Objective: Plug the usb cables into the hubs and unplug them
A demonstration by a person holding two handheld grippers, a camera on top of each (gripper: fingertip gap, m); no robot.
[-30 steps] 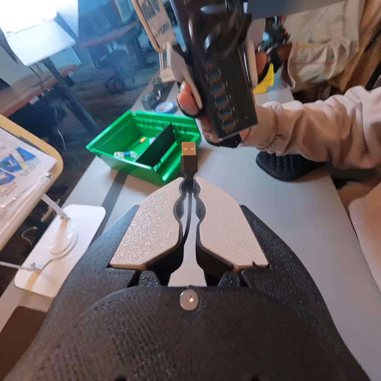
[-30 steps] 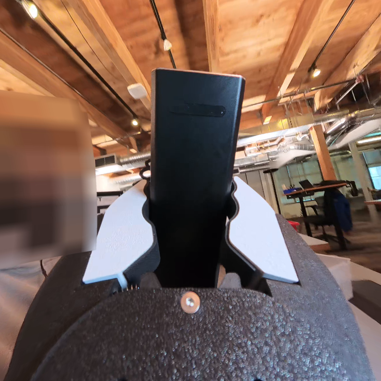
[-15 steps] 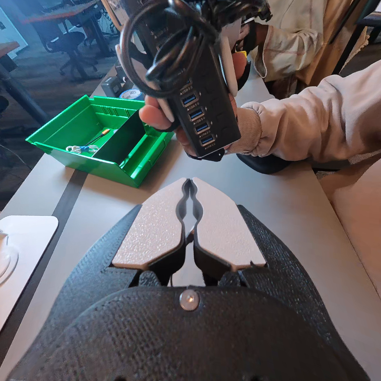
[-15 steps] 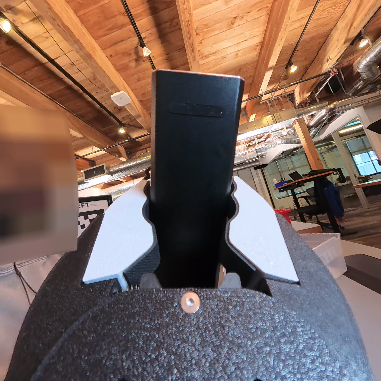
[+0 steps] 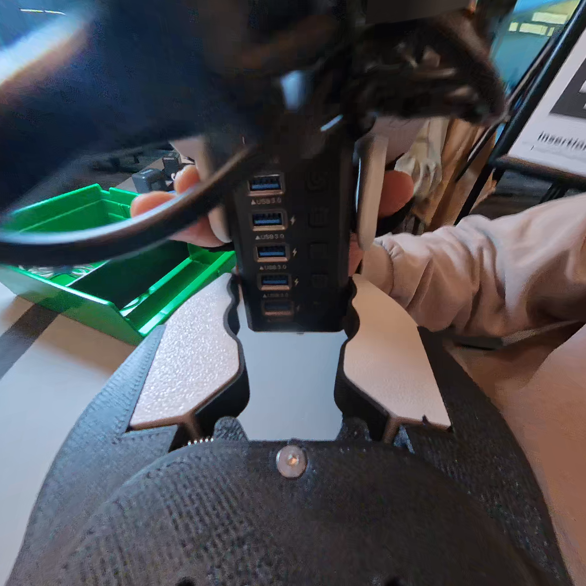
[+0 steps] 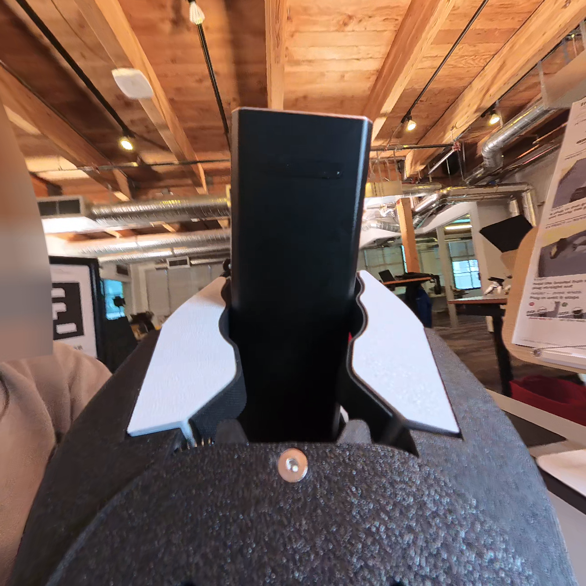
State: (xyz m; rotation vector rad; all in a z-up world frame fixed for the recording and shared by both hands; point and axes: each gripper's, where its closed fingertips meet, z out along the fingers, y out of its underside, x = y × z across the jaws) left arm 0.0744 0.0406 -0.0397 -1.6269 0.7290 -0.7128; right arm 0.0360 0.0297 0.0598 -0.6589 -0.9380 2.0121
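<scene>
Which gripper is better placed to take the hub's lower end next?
Probably the left gripper: its open jaws straddle the lower end of the hub and hold nothing. The right gripper is shut on the hub, so not free.
</scene>
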